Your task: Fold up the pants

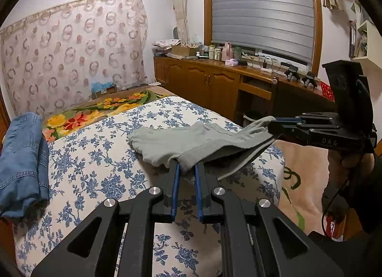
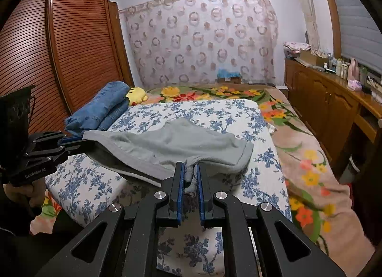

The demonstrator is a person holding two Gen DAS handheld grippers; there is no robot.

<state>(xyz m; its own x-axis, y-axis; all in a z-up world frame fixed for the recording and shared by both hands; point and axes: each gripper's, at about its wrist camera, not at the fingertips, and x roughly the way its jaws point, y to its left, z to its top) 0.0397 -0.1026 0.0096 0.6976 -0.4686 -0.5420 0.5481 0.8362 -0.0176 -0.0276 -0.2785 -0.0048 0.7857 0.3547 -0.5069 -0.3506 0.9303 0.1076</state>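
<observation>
Grey cotton pants hang stretched between two black grippers above the near end of the bed, the far part of the cloth still lying on the blue-flowered white cover. In the left wrist view the left gripper reaches in from 6 o'clock, its blue-lined fingers closed on a bunched edge of the pants near the waistband, a tuft of fabric squeezed between them. At 3 o'clock in that same view the right gripper comes in sideways, pinching the other end of the waistband so that the band runs taut between the two. From the right wrist view the right gripper also enters at 6 o'clock, fingers clamped on a gathered fold of grey cloth, and the left gripper shows at 9 o'clock, gripping the waistband corner. A pile of folded blue jeans rests on the bed's left edge, at 9 o'clock in the left view, well apart from the grey pants; beside it in the right view lies a yellow plush toy. Beyond the white cover a bright floral blanket spreads over the rest of the bed. A wooden desk crowded with bottles and boxes runs under the shuttered window.
</observation>
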